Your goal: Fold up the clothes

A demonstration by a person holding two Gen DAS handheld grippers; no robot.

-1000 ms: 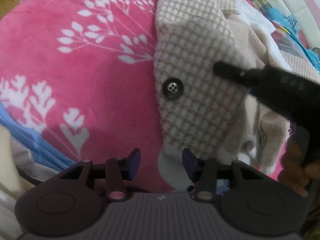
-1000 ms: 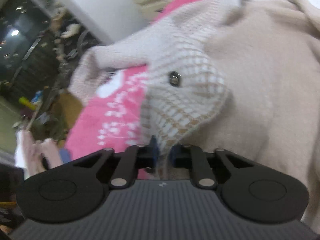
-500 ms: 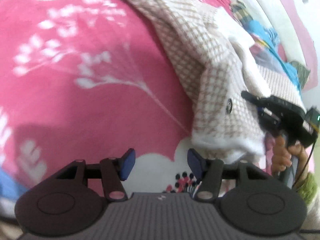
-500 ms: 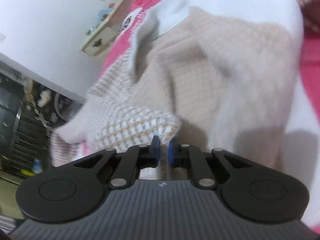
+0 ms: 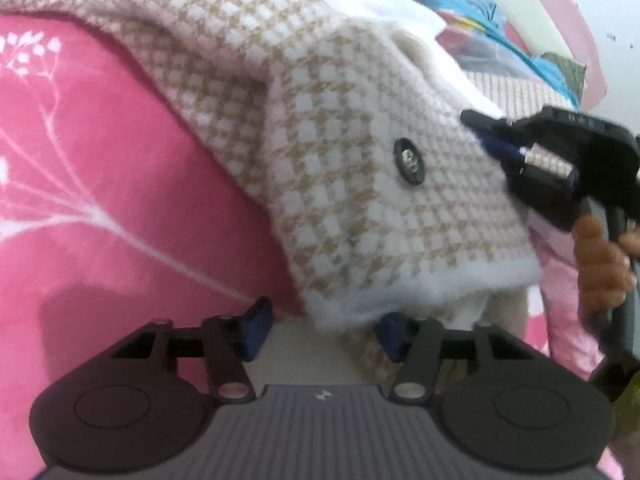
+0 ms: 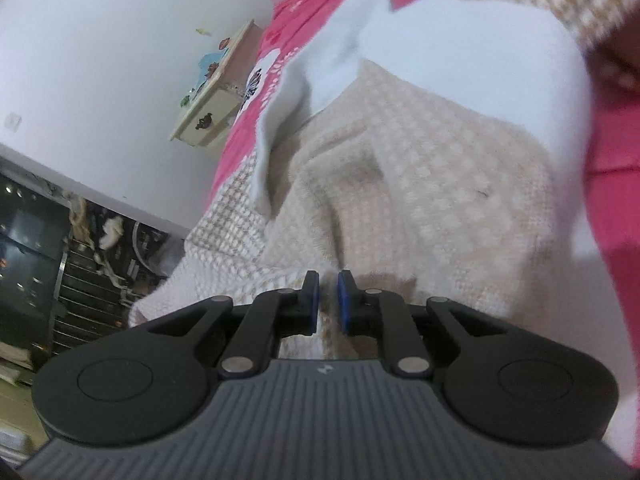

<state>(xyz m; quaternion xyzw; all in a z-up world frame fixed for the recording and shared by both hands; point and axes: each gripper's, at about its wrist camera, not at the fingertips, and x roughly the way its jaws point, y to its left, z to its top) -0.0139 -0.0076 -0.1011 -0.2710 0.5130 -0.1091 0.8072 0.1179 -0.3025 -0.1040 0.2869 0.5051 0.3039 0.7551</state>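
Barely begun: beige-and-white checked knit cardigan [image 5: 360,184] still rumpled; right hand-held gripper [image 6: 328,300] pinching its fabric; left hand-held gripper [image 5: 320,328] closing, spread around hem.

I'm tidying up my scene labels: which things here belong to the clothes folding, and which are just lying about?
Part of the job:
- checked jacket with its black button
- right gripper, fingers shut on the jacket's edge
- left gripper, open at the hem

Lying about:
- pink blanket
- colourful cloth pile
- bedside cabinet
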